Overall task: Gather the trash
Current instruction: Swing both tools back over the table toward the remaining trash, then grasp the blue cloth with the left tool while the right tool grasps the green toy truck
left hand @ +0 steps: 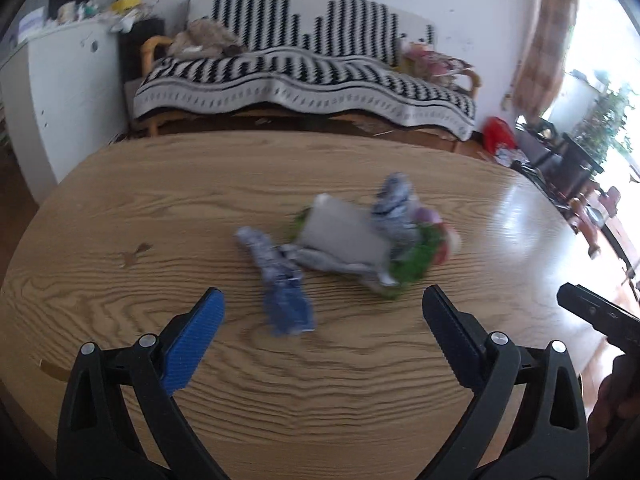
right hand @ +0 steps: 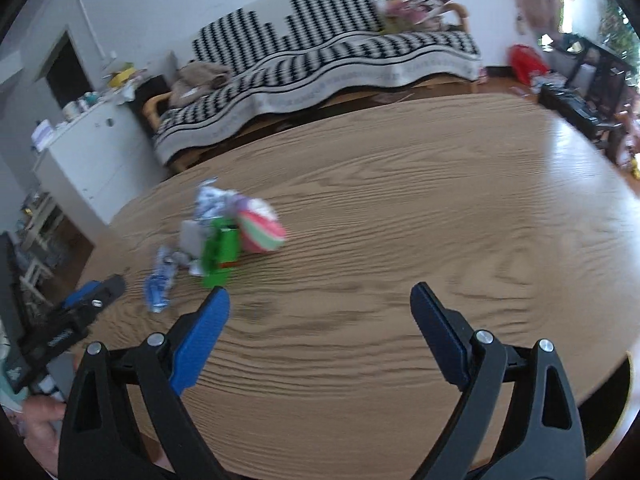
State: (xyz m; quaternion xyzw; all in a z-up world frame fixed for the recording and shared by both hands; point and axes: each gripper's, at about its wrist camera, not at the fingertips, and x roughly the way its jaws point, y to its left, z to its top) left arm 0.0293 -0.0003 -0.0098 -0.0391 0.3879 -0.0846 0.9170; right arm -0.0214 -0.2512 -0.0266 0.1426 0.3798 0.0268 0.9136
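Nearest, both tools empty. Left gripper [left hand: 323, 312], low centre of the left view: jaws spread wide over the table [left hand: 120, 208], holding nothing. Right gripper [right hand: 320, 308], low centre of the right view: same, wide apart, nothing between the pads.

Just beyond the left gripper's tips, a crumpled blue-white wrapper [left hand: 280, 284] lies flat on the wood, frame centre. Touching or nearly touching its far end is the main litter pile [left hand: 360, 236], centre-right: a grey-white flat packet, another twisted blue-white wrapper standing up, green packaging, and something pink-red at the right edge. Motion blur; edges soft, and I cannot tell which pieces overlap.

From the right view the same pile [right hand: 232, 232] sits left of centre, well to the left of that gripper's line.

Far: a striped sofa [left hand: 304, 68] across the upper frame, white cabinet [left hand: 60, 92] upper left, bright window upper right.

Progress, as judged: nothing collected yet. All trash is on the table, no bin or bag in view. The near wrapper looks the likeliest first pick for the left tool.
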